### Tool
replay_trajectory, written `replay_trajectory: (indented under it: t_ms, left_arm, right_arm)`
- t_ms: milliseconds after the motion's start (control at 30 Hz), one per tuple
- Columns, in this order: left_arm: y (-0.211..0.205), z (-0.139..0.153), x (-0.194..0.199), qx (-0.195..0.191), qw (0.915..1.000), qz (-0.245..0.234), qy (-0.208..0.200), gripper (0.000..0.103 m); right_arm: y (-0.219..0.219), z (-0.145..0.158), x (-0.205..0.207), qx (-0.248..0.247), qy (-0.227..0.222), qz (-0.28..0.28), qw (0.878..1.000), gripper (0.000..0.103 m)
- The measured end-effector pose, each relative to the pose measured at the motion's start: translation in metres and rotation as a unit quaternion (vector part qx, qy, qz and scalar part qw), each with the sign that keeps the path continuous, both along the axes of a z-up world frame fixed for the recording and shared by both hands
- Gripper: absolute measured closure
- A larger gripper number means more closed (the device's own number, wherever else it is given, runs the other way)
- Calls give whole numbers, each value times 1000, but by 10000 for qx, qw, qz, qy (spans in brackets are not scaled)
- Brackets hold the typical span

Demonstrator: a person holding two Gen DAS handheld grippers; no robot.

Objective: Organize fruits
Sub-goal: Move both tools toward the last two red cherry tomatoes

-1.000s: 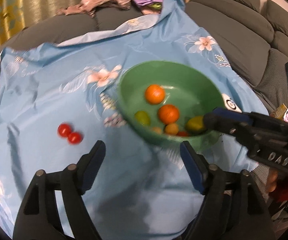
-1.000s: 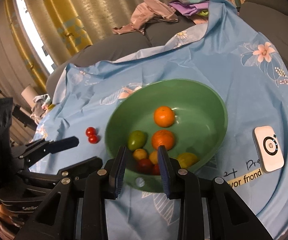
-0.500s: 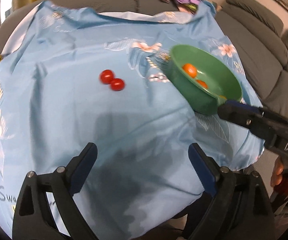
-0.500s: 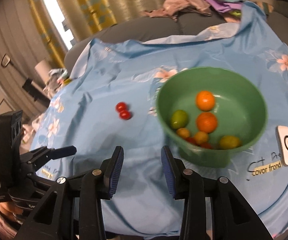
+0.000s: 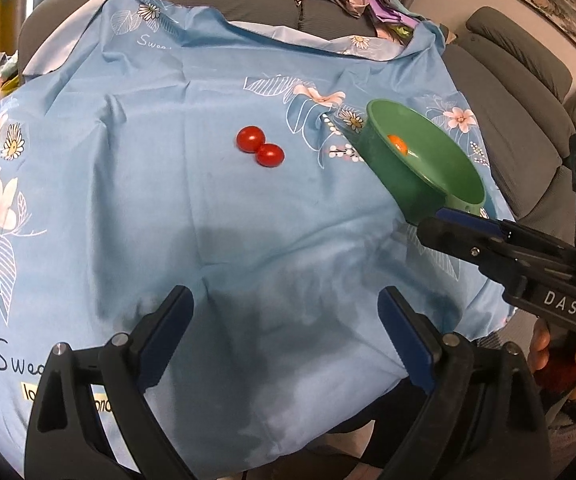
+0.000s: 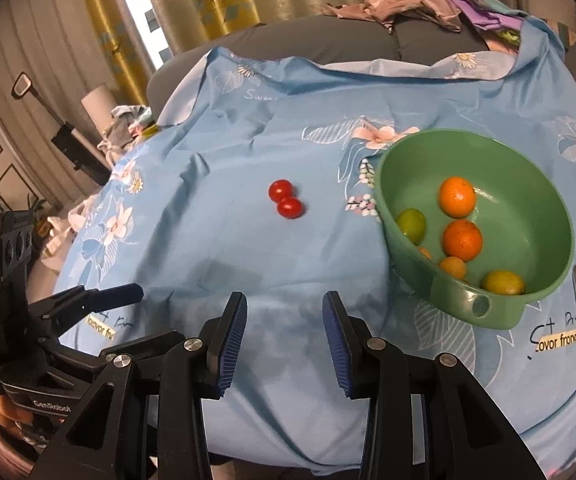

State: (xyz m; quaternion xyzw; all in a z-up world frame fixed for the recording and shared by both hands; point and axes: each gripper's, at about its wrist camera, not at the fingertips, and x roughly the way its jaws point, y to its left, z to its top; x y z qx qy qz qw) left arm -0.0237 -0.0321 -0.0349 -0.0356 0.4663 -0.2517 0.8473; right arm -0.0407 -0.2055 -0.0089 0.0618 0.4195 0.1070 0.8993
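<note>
The fingers of my left gripper are standing wide apart with nothing between them. On my right gripper the blue pads are standing only a little apart, and they are holding nothing too.

I am looking at two cherry tomatoes lying on the blue flowered cloth. They are touching each other. In the left wrist view they are at about 12 o'clock from the open fingers, well apart from them. In the right wrist view the same pair is also at 12 o'clock. The green bowl is sitting at about 2 o'clock from the pair, near but not touching. It is already holding two oranges, a green fruit and some small yellow ones.

I am judging that these tomatoes are light, round and smooth, with a thin skin. They are probably rolling easily and bruising under a hard squeeze. The cloth under them is soft and wrinkled, so it may be giving way a little. I am thinking the best hold is across the middle of one tomato, on its widest part, with a gentle closing. Because the two are touching, taking the nearer one may be pushing the other away.
</note>
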Motion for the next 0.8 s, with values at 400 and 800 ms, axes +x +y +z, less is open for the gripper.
replay_trajectory:
  t_ms: [400,800]
  left_arm:
    - [17,4,9,-166,9998,-31,-87,9]
    - [27,-8,43,-55,9999,104,45,9]
  right_arm:
    - [14,-6,17,-77,88,-12,9999,63]
    - [22,-21,51,-278,74,140,9995,63]
